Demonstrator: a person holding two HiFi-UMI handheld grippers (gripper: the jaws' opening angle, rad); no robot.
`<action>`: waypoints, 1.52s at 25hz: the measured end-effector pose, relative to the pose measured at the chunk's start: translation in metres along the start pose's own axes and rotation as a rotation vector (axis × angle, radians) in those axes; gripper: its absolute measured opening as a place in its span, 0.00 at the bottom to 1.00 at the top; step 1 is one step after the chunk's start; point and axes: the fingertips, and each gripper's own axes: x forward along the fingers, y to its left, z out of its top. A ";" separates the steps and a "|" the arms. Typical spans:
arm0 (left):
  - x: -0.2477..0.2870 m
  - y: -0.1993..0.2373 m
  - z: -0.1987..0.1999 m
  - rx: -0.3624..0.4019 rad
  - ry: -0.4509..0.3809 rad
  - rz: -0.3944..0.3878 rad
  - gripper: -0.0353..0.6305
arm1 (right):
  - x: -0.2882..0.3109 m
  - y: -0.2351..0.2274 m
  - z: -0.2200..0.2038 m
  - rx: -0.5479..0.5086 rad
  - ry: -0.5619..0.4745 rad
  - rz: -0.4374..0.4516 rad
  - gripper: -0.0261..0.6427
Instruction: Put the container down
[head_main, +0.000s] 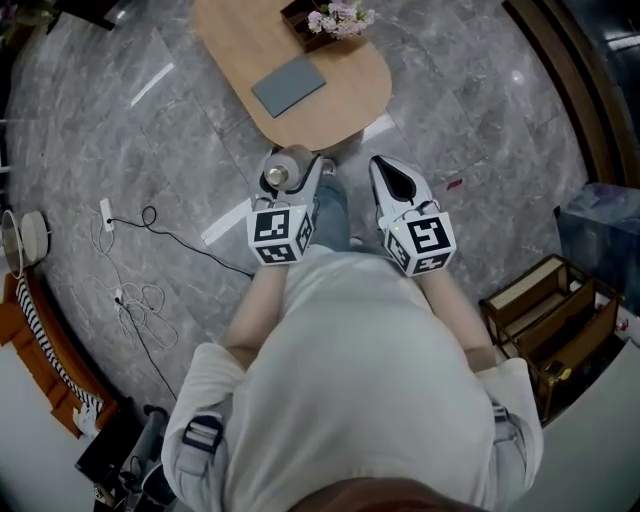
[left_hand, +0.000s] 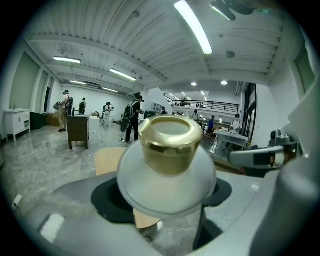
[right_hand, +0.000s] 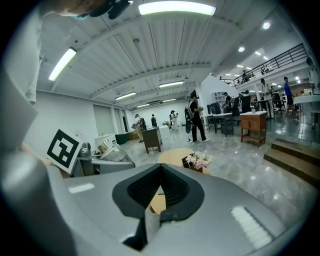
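Observation:
A round frosted-grey container (head_main: 278, 176) with a gold cap (left_hand: 170, 145) sits between the jaws of my left gripper (head_main: 298, 168), which is shut on it. In the left gripper view the container (left_hand: 167, 172) fills the middle, its cap pointing away from the camera, held in the air above the floor. The oval wooden table (head_main: 345, 110) lies just ahead of both grippers. My right gripper (head_main: 392, 180) is beside the left one at about the same height; its dark pads (right_hand: 172, 192) meet with nothing between them.
On the table lie a grey flat pad (head_main: 288, 86) and a dark box of pale flowers (head_main: 335, 20). Cables (head_main: 140, 300) trail over the grey marble floor at left. A wooden crate rack (head_main: 550, 310) stands at right. Several people walk far off in the hall.

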 end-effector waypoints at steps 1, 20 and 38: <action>0.010 0.004 0.002 0.005 0.008 -0.004 0.58 | 0.009 -0.004 0.005 0.000 0.002 -0.002 0.04; 0.203 0.065 -0.043 0.073 0.240 -0.146 0.58 | 0.152 -0.086 -0.009 0.079 0.137 -0.130 0.04; 0.338 0.090 -0.189 0.210 0.408 -0.233 0.58 | 0.223 -0.133 -0.118 0.220 0.263 -0.203 0.04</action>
